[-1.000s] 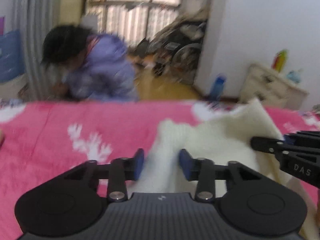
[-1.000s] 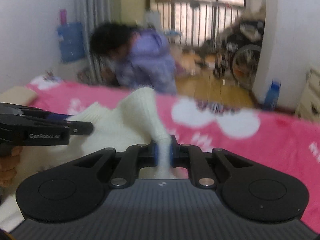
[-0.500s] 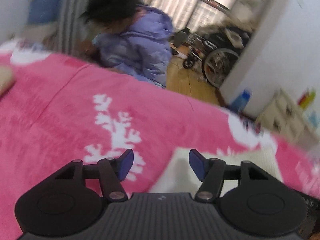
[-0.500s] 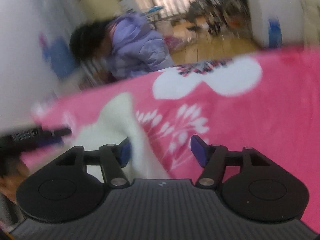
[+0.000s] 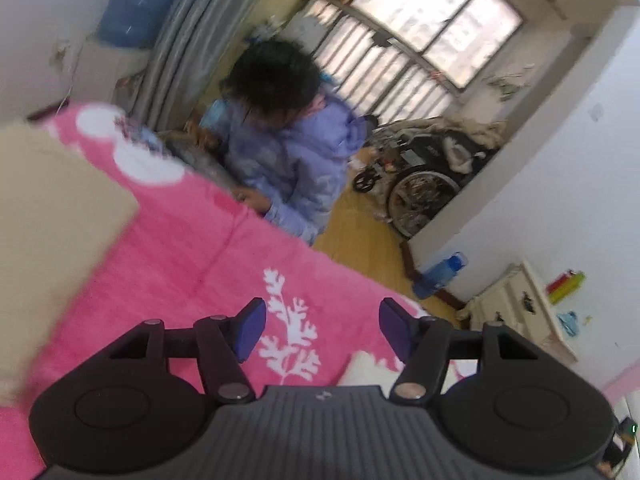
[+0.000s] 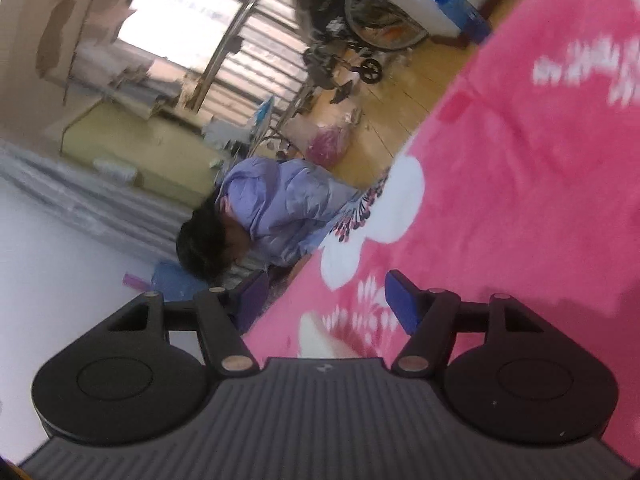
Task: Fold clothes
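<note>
Above the pink blanket, the left gripper and right gripper both gape empty, so the cream sweater could slump unfolded.

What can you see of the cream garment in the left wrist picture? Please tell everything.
Only a small piece of the cream garment shows. It looks soft and pale, like a thick knit. It lies on the pink blanket, low in the view, just above the body of the left hand-held gripper, below its right finger. The gripper is open and does not hold it. The rest is hidden.
</note>
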`<move>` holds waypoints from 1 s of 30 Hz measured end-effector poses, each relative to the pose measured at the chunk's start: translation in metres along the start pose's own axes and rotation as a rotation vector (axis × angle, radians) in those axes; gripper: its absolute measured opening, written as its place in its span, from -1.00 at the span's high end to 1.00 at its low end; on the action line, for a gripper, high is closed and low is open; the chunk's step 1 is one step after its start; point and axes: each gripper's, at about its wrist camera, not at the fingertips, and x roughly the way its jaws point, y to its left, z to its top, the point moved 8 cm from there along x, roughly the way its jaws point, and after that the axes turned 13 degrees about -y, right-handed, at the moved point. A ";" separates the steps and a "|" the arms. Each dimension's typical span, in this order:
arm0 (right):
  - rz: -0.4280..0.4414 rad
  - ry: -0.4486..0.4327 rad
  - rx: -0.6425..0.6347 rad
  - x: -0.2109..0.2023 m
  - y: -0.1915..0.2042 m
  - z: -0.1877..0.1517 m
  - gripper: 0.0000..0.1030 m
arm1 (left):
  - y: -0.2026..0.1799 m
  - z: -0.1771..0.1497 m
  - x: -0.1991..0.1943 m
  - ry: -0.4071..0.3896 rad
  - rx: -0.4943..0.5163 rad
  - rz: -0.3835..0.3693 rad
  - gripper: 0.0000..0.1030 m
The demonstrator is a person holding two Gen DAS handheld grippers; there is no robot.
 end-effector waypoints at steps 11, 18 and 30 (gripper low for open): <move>-0.163 -0.369 -0.625 -0.254 0.103 0.143 -0.26 | 0.031 0.057 -0.158 -0.008 0.379 0.099 -0.48; -0.270 -0.244 -0.861 -0.257 0.086 0.068 -0.27 | 0.053 -0.043 -0.154 0.175 0.321 0.093 -0.49; -0.024 0.471 -0.634 -0.170 0.025 -0.227 -0.27 | 0.032 -0.178 -0.159 0.437 0.187 0.008 -0.49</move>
